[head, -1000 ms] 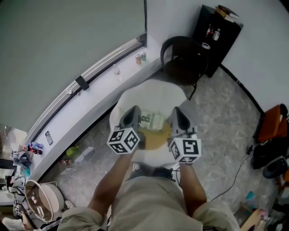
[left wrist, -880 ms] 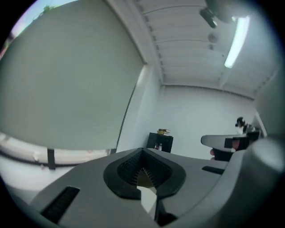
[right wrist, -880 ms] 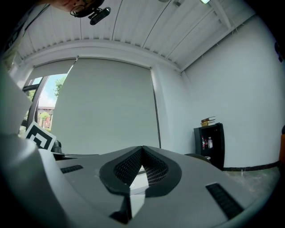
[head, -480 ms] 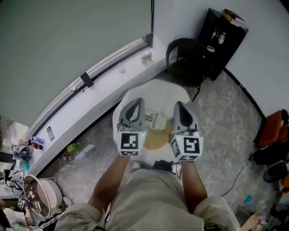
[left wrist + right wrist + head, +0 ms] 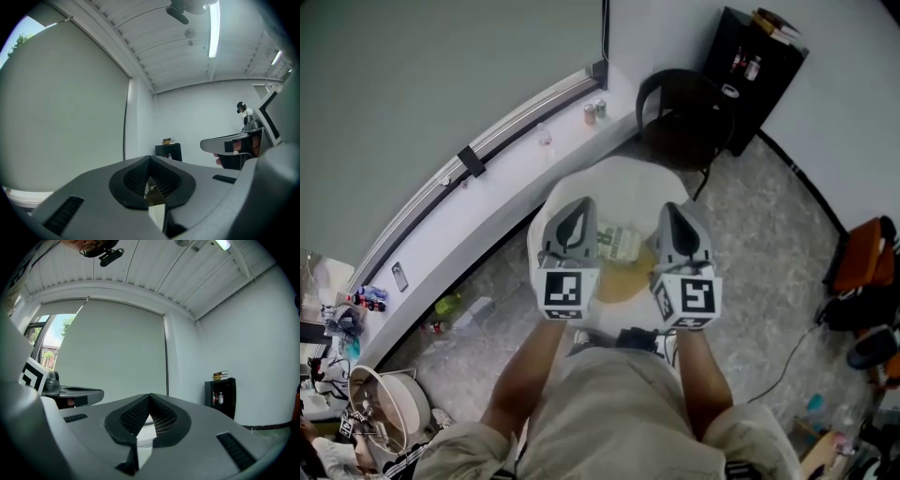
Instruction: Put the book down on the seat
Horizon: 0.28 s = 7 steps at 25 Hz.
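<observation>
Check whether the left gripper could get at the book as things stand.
Probably yes. The book appears to lie uncovered on the seat just right of the left gripper, with nothing over it or between them. The gripper's jaws are shut, though, so they would need to open first.

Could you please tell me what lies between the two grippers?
In the head view, the book shows between the left gripper and the right gripper, lying on the tan cushion of the white seat.

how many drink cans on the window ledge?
2: a red can and a green can, side by side on the ledge near the corner. Others may be too small to spot.
</observation>
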Tool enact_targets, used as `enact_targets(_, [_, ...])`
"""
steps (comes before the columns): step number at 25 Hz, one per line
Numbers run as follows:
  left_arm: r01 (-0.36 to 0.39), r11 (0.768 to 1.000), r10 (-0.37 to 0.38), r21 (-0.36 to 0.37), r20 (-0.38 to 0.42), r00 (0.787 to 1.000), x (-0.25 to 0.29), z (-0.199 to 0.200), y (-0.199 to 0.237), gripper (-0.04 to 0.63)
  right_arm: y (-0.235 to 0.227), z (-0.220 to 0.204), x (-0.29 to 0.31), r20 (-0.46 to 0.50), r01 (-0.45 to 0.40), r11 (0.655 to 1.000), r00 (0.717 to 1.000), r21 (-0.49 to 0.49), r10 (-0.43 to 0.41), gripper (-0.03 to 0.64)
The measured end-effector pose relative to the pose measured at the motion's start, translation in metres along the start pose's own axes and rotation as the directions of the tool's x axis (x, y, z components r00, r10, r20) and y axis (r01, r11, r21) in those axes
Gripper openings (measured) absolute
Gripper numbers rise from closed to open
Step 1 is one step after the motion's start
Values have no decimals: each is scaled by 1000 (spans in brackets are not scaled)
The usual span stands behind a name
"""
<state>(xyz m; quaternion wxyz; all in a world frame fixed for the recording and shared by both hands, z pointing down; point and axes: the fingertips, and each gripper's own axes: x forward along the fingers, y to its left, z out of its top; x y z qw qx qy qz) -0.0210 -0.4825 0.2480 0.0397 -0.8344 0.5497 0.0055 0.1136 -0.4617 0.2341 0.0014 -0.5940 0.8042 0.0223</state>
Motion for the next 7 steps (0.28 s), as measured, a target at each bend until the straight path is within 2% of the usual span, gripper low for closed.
enact_targets(7, [15, 1000, -15, -6, 4, 1000, -4, 1, -10, 6, 0, -1, -10, -9, 6, 1000, 1000, -16, -6, 3])
